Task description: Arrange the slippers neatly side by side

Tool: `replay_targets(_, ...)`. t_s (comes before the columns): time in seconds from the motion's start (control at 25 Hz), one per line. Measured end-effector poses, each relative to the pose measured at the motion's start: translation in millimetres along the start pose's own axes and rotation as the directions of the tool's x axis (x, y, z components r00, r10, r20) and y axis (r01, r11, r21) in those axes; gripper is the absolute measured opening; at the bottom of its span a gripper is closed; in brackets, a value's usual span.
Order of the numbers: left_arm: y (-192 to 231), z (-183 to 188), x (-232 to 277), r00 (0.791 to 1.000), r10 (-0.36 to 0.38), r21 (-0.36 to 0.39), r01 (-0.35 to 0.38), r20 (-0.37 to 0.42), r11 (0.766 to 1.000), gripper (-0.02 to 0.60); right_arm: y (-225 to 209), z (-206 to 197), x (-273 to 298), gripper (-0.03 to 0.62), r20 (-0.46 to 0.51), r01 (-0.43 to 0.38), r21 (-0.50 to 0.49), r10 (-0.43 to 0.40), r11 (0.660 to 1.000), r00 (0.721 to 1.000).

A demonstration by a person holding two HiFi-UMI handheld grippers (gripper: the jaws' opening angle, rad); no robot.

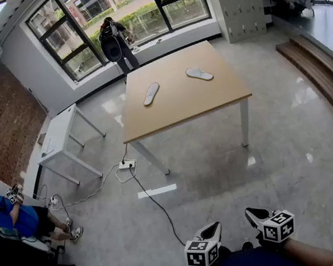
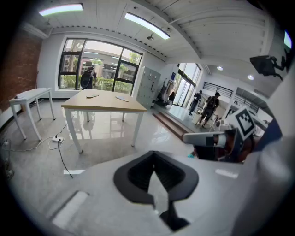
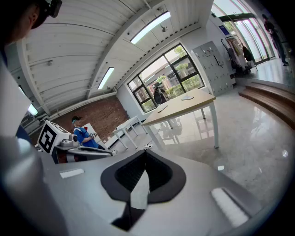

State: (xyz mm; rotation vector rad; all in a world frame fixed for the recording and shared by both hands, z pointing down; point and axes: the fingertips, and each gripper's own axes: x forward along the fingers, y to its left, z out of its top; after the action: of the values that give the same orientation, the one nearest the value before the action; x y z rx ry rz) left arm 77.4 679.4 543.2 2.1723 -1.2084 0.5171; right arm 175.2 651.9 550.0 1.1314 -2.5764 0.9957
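Left tongs (image 1: 211, 229), right tongs (image 1: 255, 213) closed; flat grey slippers (image 1: 151, 93) (image 1: 199, 74) on wooden table (image 1: 181, 106).

The left hand-held gripper (image 1: 211, 227) and right hand-held gripper (image 1: 253, 212) hang low, side by side, jaws together.

Daylight floods through the windows (image 1: 126, 15), glaring off the glossy floor (image 1: 224, 170); both gripper views curve and darken at the edges.
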Motion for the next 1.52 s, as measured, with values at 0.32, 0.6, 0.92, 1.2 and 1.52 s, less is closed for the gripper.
replay_targets(0.32,2,-5,-2,1.000,0.024,-0.044,-0.023,0.015,0.999,0.003,-8,-7,-4,0.009,-0.028,0.009,0.005,-0.008,1.000,1.000)
replay_targets(0.6,40,27,57,1.000,0.012,-0.065,-0.011,0.002,0.998,0.003,-58,24,40,0.009,-0.034,0.056,0.022,-0.056,0.998,0.998)
replay_targets(0.92,94,79,120,0.990,-0.112,-0.026,0.110,-0.090,0.994,0.003,-86,66,112,0.009,-0.051,0.147,0.003,-0.146,0.989,0.988)
replay_targets(1.2,157,140,161,0.978,-0.177,-0.029,0.175,-0.109,0.984,0.003,-98,118,186,0.009,-0.054,0.208,-0.007,-0.208,0.978,0.977)
replay_targets(1.52,198,169,184,0.968,-0.222,-0.065,0.215,-0.121,0.974,0.003,-90,153,242,0.009,-0.064,0.199,-0.064,-0.203,0.978,0.977)
